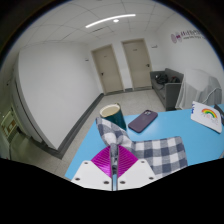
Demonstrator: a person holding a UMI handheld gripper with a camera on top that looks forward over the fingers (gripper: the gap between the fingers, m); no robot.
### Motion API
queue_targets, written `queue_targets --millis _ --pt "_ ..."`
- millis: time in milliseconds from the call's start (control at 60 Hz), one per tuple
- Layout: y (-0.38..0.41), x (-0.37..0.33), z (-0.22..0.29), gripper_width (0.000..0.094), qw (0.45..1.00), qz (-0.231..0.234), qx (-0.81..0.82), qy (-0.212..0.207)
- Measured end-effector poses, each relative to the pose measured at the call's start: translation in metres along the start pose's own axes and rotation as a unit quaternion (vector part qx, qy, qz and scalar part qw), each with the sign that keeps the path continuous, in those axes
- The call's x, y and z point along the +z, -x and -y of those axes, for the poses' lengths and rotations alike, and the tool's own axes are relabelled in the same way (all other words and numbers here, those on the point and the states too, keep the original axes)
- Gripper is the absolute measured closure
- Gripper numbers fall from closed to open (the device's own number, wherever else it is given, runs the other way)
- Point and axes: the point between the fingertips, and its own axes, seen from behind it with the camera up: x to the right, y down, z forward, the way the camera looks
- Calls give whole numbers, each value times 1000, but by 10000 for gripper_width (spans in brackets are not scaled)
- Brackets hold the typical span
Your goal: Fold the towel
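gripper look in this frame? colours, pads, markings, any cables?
Two fingers fill the bottom of the view, each bearing a flat magenta-pink pad on its inner face. The pads look roughly triangular, narrowing toward the tips, with small pale dots that may be screws or markers. The gripper shows no cables, no lettering and no sleeve or hand. The finger bodies beneath the pads are dark.

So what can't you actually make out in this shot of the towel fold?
- Gripper view: the checked towel where the gripper pinches it; the fingers hide the fold.
- Gripper view: what the green cup holds; it is too small.
- Gripper view: the rainbow card is cut by the view's border.
- Gripper view: the wall sign lettering; too small.
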Motion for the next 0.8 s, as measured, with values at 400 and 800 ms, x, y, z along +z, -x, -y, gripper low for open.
queue_targets --millis 400,800 --pt "-169 -7 -44 687 990 -113 76 49" --pt "-139 -116 -3 102 982 -189 -2 -13"
